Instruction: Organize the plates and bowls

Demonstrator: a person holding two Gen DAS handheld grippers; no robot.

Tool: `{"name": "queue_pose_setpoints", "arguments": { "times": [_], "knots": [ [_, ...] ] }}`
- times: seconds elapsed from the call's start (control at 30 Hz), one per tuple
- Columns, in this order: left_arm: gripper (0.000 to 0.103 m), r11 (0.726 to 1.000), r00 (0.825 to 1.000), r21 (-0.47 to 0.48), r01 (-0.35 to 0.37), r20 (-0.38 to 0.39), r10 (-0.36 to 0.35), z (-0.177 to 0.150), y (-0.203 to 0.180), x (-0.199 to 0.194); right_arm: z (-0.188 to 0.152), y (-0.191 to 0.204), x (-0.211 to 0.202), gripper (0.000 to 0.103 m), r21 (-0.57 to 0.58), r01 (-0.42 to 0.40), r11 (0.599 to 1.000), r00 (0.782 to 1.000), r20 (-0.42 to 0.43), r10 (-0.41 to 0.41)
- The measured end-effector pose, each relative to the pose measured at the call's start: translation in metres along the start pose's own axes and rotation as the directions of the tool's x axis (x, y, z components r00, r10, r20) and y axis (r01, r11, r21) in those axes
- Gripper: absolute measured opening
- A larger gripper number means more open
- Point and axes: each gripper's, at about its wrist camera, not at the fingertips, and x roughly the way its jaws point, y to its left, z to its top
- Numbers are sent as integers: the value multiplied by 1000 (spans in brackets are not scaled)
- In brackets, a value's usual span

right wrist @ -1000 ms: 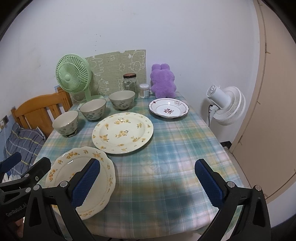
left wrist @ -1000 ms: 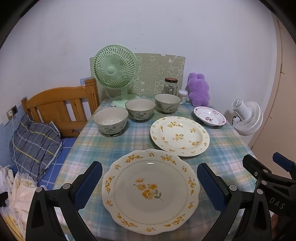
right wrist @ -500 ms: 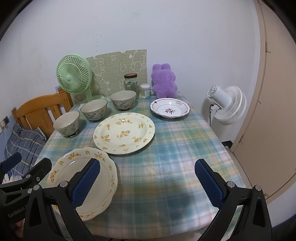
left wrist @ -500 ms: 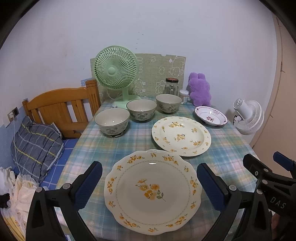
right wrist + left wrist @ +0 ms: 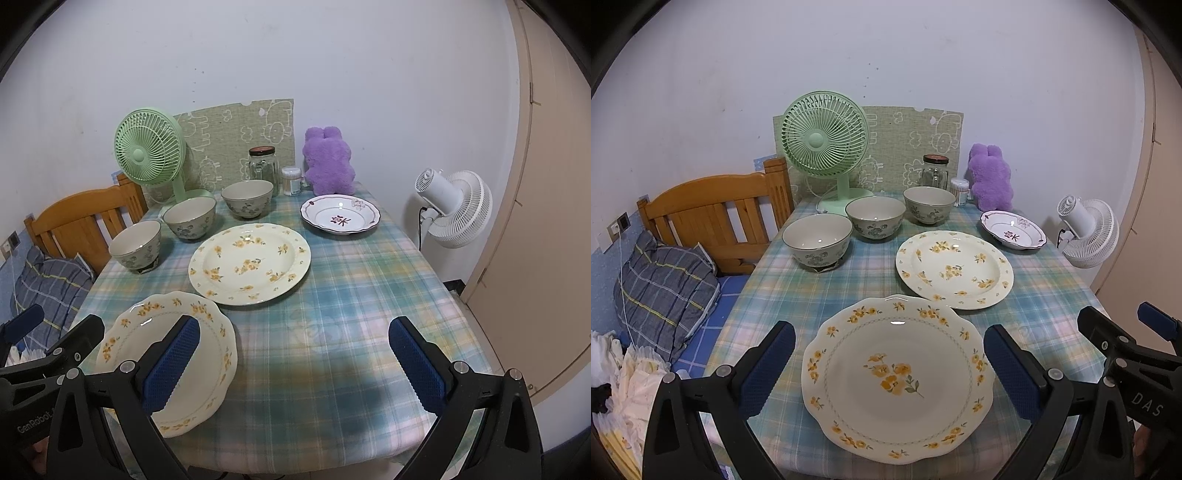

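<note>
Left wrist view, plaid tablecloth (image 5: 849, 280), white wall (image 5: 923, 55), both claws spread.

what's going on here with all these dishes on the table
A person holds a two-finger tool in each hand over a plaid-covered table. Both the left tool and the right tool are open and empty. The left one frames the scalloped plate at the near edge. A round floral plate, a small red-patterned dish and three bowls sit untouched, nothing stacked yet.
</note>
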Motion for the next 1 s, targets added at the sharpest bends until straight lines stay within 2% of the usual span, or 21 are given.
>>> {"name": "queue_pose_setpoints", "arguments": {
  "times": [0.7,1.0],
  "knots": [
    [102,1000,1000,1,-5,-1,5,-5,-3,-4,-3,-10,-3,103,16,-8,1000,1000,-6,8],
    [101,997,997,-21,-74,-31,73,-6,3,1,2,-4,8,102,56,-35,998,999,-33,37]
  ]
}}
